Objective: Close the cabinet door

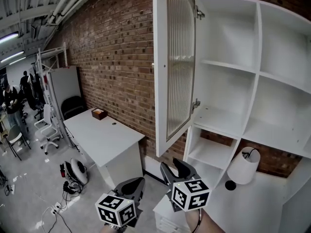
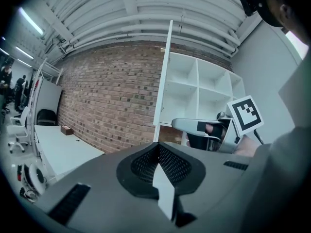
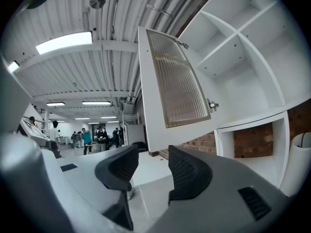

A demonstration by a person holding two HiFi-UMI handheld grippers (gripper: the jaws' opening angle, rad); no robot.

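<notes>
Red-brown brick wall (image 1: 112, 57) runs behind a tall white cabinet of open shelves (image 1: 233, 67) that fills the right of the head view, with a plain white worktop (image 1: 104, 135) at lower left. The white-framed cabinet door with a ribbed glass panel (image 1: 180, 67) stands swung wide at upper centre, hinged along its right side. Its free edge is turned out into the room, and the compartments behind it are bare to view. Judging by this, none of the closing is done. Both tools sit at the bottom centre, below the door's lower corner and apart from it. The right hand-held gripper (image 1: 177, 169) has its jaws spread with nothing between them, and its own view looks up at the door's underside. The left hand-held gripper (image 1: 132, 184) has its jaws pressed together on nothing. What is left seems to be the whole job: meet the door and push it round until it lies against the cabinet front.
</notes>
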